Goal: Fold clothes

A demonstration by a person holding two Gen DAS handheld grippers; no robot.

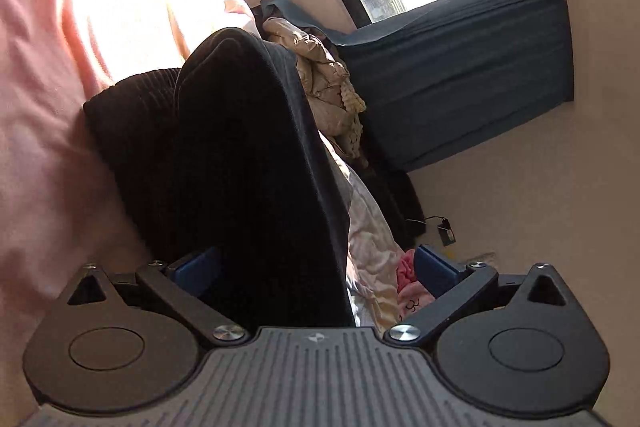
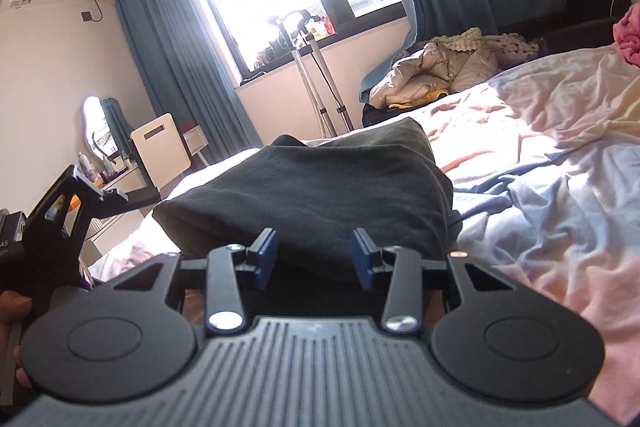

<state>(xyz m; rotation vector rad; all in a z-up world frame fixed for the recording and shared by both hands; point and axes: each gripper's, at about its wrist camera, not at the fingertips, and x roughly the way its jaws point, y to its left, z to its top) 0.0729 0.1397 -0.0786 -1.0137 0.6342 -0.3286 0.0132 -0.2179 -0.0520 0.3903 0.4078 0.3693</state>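
A dark folded garment (image 2: 320,187) lies in a thick bundle on the bed, directly ahead of my right gripper (image 2: 315,259). That gripper is open, and its blue pads (image 2: 266,259) straddle the garment's near edge without pinching it. In the left wrist view the same dark garment (image 1: 240,147) fills the centre, with a ribbed black layer at its left side. My left gripper (image 1: 316,273) is open wide, and the cloth runs down between its fingers (image 1: 196,271). The left gripper's black body (image 2: 68,203), held by a hand, shows at the left edge of the right wrist view.
The bed (image 2: 540,167) is covered with rumpled pink, white and pale blue bedding. A beige puffer jacket (image 2: 436,71) and other clothes are piled at its far side. Blue curtains (image 2: 168,47), a window, a steamer stand (image 2: 320,87) and a desk with a chair (image 2: 160,151) lie beyond.
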